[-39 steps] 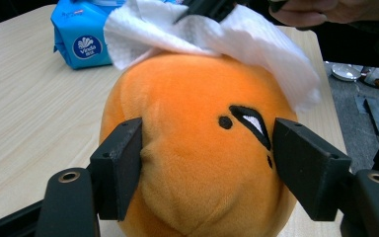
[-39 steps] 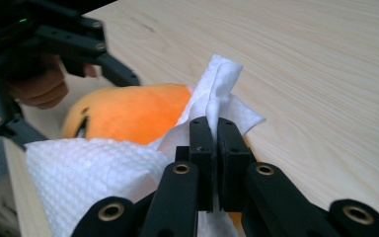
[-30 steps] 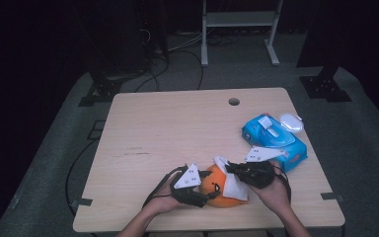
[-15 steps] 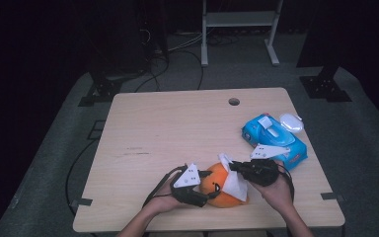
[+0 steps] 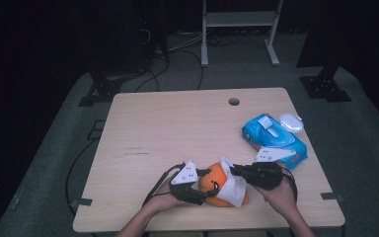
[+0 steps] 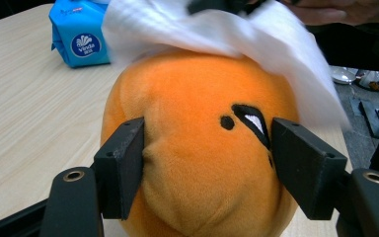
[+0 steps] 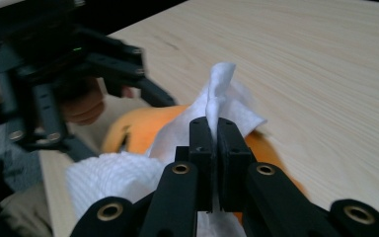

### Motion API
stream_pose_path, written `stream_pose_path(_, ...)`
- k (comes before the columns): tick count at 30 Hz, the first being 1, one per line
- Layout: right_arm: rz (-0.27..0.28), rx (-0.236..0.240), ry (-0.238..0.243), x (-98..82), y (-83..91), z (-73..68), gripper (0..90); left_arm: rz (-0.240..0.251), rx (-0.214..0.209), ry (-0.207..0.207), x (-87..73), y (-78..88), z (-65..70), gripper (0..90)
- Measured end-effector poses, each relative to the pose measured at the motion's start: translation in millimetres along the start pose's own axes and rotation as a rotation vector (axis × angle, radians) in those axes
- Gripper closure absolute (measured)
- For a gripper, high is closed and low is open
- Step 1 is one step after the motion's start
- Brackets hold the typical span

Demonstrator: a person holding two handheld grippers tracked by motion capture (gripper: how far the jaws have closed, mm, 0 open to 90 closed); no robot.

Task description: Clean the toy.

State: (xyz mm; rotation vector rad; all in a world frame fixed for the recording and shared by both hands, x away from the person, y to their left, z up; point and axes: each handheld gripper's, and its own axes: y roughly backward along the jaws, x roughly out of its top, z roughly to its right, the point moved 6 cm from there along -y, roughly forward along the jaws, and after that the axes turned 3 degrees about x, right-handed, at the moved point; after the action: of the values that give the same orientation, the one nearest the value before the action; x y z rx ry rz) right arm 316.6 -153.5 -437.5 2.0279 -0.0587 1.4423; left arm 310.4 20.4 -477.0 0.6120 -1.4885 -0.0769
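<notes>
The white wipe (image 5: 234,186) covers the right side of the orange plush toy (image 5: 213,181) — its underside is hidden, and the blue pack's (image 6: 79,30) top is cut off.

Left gripper (image 6: 205,173) jaws press both flanks of the orange plush toy (image 6: 197,143). White wipe (image 6: 256,44) draped over its top. Blue wipes pack (image 6: 79,34) behind on the table (image 6: 24,113).

Plush toy (image 5: 216,185) sits near table's (image 5: 177,128) front edge; wipe (image 5: 233,183) on it; wipes pack (image 5: 274,139) behind, to right.
</notes>
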Motion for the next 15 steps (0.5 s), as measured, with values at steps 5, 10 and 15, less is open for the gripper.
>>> stream_pose_path(5,-0.042,-0.049,0.003,-8.8,1.3,13.2,85.9,0.013,0.006,0.024,0.3,-1.0,-1.8,30.9)
stream_pose_path(10,-0.043,-0.090,-0.027,-13.7,10.0,24.1,85.9,0.011,0.000,0.026,-0.7,-1.4,-3.5,31.1)
stream_pose_path(15,-0.019,-0.019,0.047,-2.5,1.1,-4.8,85.7,0.007,0.002,0.041,-2.1,-0.4,-5.4,31.3)
